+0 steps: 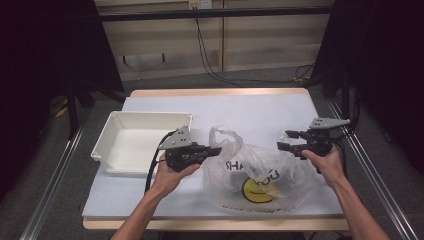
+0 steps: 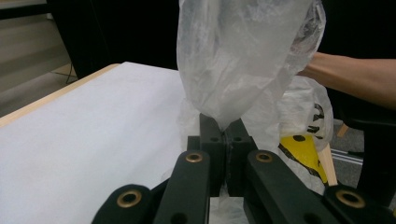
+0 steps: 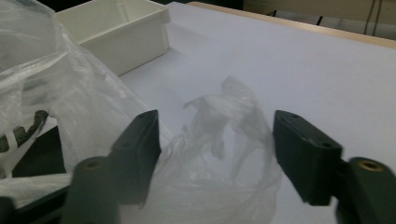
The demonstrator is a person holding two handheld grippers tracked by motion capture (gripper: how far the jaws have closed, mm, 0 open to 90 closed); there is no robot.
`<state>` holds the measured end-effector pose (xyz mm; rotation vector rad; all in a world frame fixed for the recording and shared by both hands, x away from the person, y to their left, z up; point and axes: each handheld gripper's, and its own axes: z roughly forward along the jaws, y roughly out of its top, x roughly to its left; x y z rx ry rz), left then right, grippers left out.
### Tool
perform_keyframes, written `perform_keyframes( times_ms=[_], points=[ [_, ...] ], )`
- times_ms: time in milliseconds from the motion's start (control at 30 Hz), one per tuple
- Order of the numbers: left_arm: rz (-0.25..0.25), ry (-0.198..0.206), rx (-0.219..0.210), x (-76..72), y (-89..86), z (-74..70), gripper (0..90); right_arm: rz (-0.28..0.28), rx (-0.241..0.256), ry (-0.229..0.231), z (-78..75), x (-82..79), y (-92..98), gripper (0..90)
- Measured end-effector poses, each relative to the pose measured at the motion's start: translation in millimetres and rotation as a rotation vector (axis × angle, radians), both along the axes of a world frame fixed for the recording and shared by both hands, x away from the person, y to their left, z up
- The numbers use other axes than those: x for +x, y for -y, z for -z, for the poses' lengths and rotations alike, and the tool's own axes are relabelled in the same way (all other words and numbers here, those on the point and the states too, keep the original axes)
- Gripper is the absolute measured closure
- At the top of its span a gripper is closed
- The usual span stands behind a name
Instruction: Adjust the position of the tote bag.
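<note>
Across the bench, white sheet over a wooden edge, three items matter, noted from largest down.

Plastic bag: thin, translucent, with a yellow smiley print and dark lettering; it lies at the near middle of the bench, slumped, with dark contents I cannot identify through the film. One handle loop stands up at its left side, the other trails loose toward the right.

White tray: rectangular, shallow-walled, nothing visible in it, left of the bag and just apart from it. Judgement: it sits within reach as the likely receiver for whatever comes out of the bag.

Left hand-held gripper: jaws closed tight on a gathered pinch of the bag's left handle. The left gripper view shows the film rising upward from between the shut jaws. Judgement: the pinch holds that side of the mouth up and steady so the other side can be pulled away.

Right hand-held gripper: jaws spread wide, holding nothing. In the right gripper view the crumpled right handle lies on the bench between and beyond the jaws, untouched. Judgement: it is lined up to close on that handle, so the bag can be opened between the two.
</note>
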<state>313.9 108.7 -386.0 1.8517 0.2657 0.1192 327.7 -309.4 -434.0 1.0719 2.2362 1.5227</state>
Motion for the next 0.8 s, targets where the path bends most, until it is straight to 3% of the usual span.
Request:
perform_keyframes(
  times_ms=[167, 300, 467, 667, 800],
  points=[
    [-0.021, 0.016, 0.014, -5.3, -6.5, -3.3, 89.6, -0.062, -0.014, -0.005, -2.2, 0.8, -12.8, 68.9],
    [-0.021, 0.018, 0.016, -6.9, -13.2, -4.5, 89.6, -0.082, -0.014, 0.003, -5.1, -4.4, -12.4, 86.8],
    [-0.02, 0.022, 0.043, -13.1, -19.2, -2.7, 89.6, -0.09, -0.012, 0.036, -18.5, -19.7, -3.4, 90.0],
    [0.001, 0.047, 0.147, -25.0, -27.9, 2.4, 89.7, -0.087, -0.028, 0.088, -37.6, -49.3, 15.4, 90.0],
    [0.027, 0.041, 0.211, -35.8, -31.2, 9.8, 89.8, -0.105, -0.045, 0.098, -40.9, -66.7, 22.7, 90.0]
  ],
)
